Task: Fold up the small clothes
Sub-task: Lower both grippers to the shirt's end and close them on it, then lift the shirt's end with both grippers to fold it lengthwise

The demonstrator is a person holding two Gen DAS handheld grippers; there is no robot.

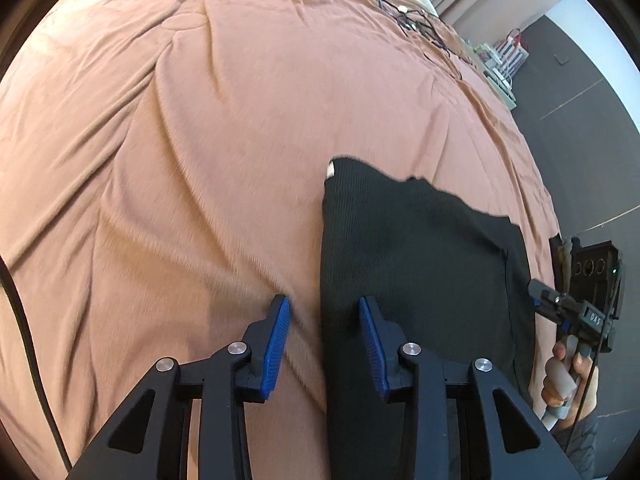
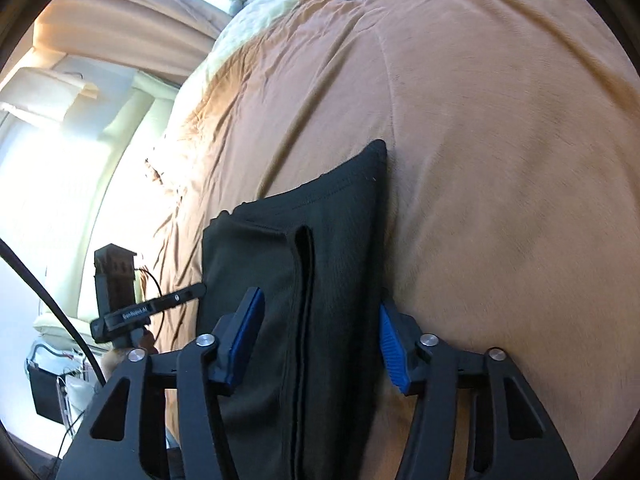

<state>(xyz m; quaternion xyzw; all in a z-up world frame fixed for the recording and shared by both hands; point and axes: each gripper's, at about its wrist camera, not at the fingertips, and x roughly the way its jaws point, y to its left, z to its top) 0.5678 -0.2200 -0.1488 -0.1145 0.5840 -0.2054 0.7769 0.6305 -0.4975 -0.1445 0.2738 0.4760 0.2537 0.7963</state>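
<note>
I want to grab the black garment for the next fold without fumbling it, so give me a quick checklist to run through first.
1. Left gripper open: ok.
2. Right gripper open: ok.
3. Black garment lying flat on the orange blanket: ok.
4. Left jaws straddling the garment's left edge: ok.
5. Right jaws over the garment's folded layers: ok.
6. Fingertips touching the cloth: cannot tell.

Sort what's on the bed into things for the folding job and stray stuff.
For the job: black garment, left gripper, right gripper.
Just lying about: tangle of cables, pale bedding, orange bedcover as the work surface.
</note>
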